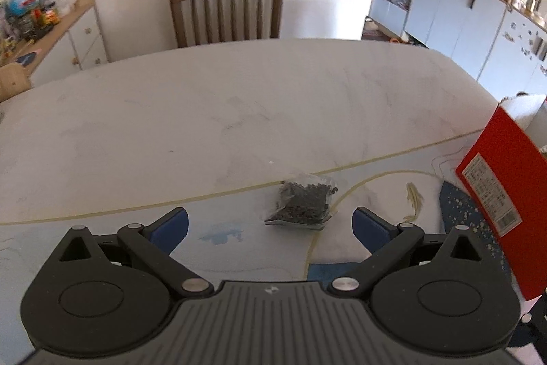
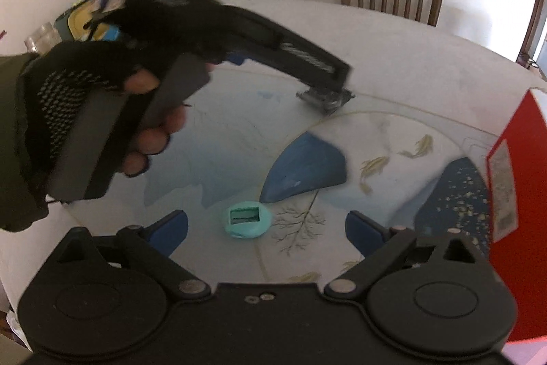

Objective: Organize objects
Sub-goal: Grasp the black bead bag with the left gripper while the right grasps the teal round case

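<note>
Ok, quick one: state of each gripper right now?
Left gripper: open, holding nothing; the small bag of dark bits lies just ahead of it.
Right gripper: open, holding nothing; the teal sharpener sits between its fingers, ungripped.

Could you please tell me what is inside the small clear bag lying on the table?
The clear bag holds a heap of small dark pieces, possibly screws; too small to be sure. Whatever lies beneath that heap is covered.

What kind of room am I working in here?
Most likely a home dining room: a large table with a wooden dining chair behind it, plus white cupboards and a toy-cluttered sideboard.
</note>
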Demonstrator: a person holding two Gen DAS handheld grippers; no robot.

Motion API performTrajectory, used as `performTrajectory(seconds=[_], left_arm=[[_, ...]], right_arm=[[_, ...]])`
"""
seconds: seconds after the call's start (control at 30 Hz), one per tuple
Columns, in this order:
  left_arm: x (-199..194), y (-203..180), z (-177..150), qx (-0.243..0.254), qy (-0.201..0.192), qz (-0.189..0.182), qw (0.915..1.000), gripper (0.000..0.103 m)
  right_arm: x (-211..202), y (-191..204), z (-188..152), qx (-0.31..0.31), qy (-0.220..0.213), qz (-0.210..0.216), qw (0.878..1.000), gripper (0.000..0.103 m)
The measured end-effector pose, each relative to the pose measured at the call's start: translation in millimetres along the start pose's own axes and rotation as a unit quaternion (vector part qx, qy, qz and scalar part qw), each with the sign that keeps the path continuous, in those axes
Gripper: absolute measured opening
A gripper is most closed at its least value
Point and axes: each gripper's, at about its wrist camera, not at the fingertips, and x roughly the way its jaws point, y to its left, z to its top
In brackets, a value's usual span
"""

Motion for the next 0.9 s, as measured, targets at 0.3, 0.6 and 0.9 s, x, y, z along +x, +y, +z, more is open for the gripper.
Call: performTrajectory(seconds=[0.3,0.6,0.9], left_arm=[[30.7,-12.8,-5.4,0.028,-0.001,-0.015,0.9995,0.103],[44.7,-15.9,-12.7,0.038,-0.012,-0.016,0.9991,0.102],[50.1,-18.9,-13.2,0.050,-0.013,-0.022,0.9984,0.077]], right_arm=[[27.9,12.7,-1.1,-0.037,0.019,0.007,0.999,0.088],[41.2,16.5,-3.3,-0.049,0.026,0.003,0.998,0.075],[43.0,17.5,-0.7,-0.050,0.021,0.008,0.998,0.056]])
